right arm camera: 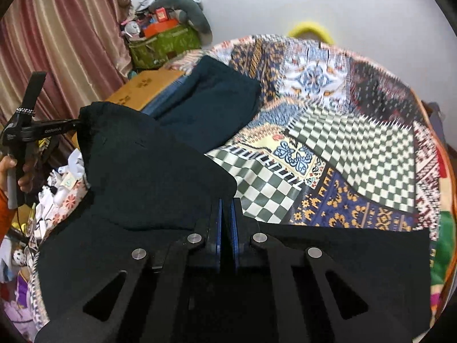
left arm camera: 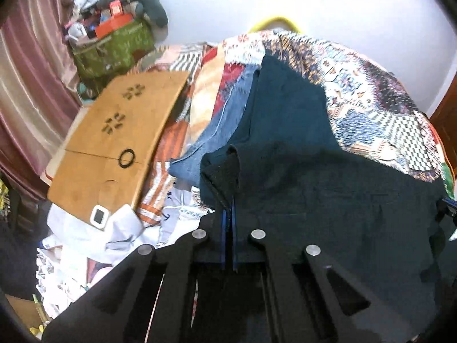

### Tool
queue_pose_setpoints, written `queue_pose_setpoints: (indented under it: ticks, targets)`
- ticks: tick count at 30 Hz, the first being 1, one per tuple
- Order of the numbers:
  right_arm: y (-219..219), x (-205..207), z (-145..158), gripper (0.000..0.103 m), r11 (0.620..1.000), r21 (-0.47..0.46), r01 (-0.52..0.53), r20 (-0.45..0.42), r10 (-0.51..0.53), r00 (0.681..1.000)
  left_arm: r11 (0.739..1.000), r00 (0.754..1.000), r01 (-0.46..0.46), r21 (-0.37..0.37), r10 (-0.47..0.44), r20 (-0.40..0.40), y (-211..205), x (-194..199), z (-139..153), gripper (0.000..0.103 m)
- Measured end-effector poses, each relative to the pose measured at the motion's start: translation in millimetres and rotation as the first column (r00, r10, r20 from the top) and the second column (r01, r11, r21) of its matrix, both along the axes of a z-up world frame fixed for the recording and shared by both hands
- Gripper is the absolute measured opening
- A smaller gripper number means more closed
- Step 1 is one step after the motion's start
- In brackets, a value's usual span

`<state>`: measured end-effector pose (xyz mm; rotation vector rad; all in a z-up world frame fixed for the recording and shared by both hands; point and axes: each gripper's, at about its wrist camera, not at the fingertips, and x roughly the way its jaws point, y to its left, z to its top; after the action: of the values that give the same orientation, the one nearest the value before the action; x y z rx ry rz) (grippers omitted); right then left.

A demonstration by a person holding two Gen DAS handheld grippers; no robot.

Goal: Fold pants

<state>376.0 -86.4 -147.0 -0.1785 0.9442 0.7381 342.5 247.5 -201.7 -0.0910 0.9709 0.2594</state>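
Dark teal pants (left arm camera: 300, 120) lie on a patterned bedspread (right arm camera: 357, 143), with their near end lifted off it. In the left wrist view my left gripper (left arm camera: 229, 210) is shut on a bunched edge of the pants, its blue pads pressed together on the cloth. In the right wrist view my right gripper (right arm camera: 227, 204) is shut on another part of the same near edge. There the pants (right arm camera: 148, 165) stretch from it to the left gripper (right arm camera: 77, 123), which a hand (right arm camera: 17, 171) holds raised at the left. The far end of the pants rests flat on the bed.
Blue jeans (left arm camera: 225, 120) lie beside the pants on the left. A cardboard box (left arm camera: 114, 131) sits further left, with a green bag (left arm camera: 114, 45) of clutter behind it by the pink curtain (right arm camera: 65, 43). White papers and cloth (left arm camera: 114, 228) litter the near left.
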Motion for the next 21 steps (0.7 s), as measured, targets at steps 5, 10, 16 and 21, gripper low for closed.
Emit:
queue_pose_setpoints:
  ticks: [5, 10, 16, 21]
  targets:
    - [-10, -37, 20, 0.005, 1.0, 0.007, -0.022, 0.039, 0.022, 0.999, 1.0, 0.999, 0.021, 0.012, -0.022, 0.042, -5, -41, 20, 0.002]
    - [-14, -74, 27, 0.005, 0.999, 0.007, -0.047, 0.058, 0.046, 0.997, 1.0, 0.998, 0.025, 0.011, -0.026, 0.063, -15, -81, 24, 0.002]
    - [-15, -112, 20, 0.005, 0.997, -0.008, -0.074, 0.058, 0.074, 0.996, 1.0, 0.998, 0.02, -0.002, -0.02, 0.054, -20, -119, 16, 0.002]
    - [-14, -133, 11, 0.005, 0.997, 0.008, -0.077, 0.029, 0.076, 0.997, 1.0, 0.999, 0.004, -0.012, -0.004, 0.035, -16, -143, 4, 0.002]
